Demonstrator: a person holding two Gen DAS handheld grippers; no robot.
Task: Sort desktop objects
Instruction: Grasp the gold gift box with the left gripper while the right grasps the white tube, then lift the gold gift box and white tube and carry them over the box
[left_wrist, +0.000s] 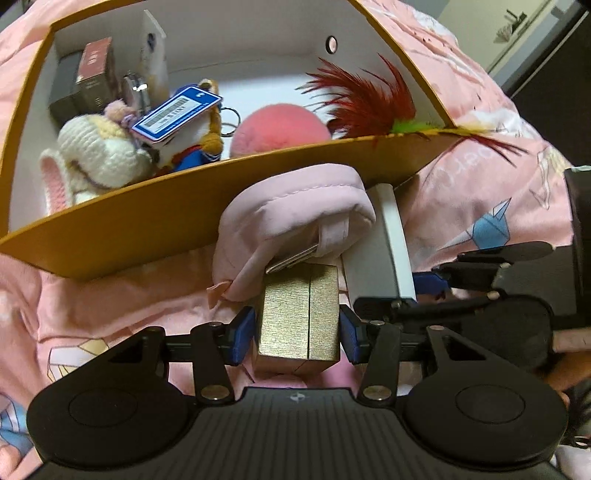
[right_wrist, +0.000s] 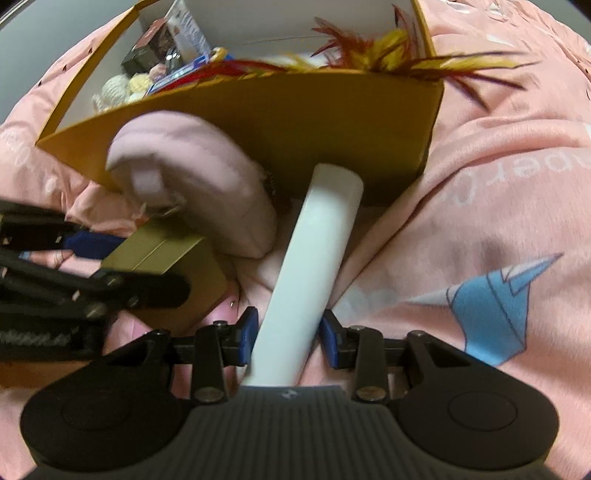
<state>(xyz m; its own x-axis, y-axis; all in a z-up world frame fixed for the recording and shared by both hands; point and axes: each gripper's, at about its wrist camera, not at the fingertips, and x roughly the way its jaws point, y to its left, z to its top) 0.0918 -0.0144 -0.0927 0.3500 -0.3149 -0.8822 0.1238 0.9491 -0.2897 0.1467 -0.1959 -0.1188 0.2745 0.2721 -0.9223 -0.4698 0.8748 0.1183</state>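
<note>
My left gripper (left_wrist: 298, 334) has its blue pads against both sides of a small gold box (left_wrist: 299, 317) lying on the pink bedspread. A pink pouch (left_wrist: 291, 225) leans against the front wall of the orange box (left_wrist: 147, 225) just beyond it. My right gripper (right_wrist: 288, 338) straddles a long white box (right_wrist: 310, 266) that points toward the orange box; small gaps show between its pads and the white box. The white box also shows in the left wrist view (left_wrist: 384, 251). The gold box (right_wrist: 166, 266) and pink pouch (right_wrist: 192, 184) show at left in the right wrist view.
The orange box holds a crocheted doll (left_wrist: 99, 151), a blue tagged plush keychain (left_wrist: 184, 122), a pink ball (left_wrist: 277, 127), red feathers (left_wrist: 365, 99) and small cartons (left_wrist: 88, 74) at its back left. The pink bedspread (right_wrist: 498, 184) with a blue origami print lies all around.
</note>
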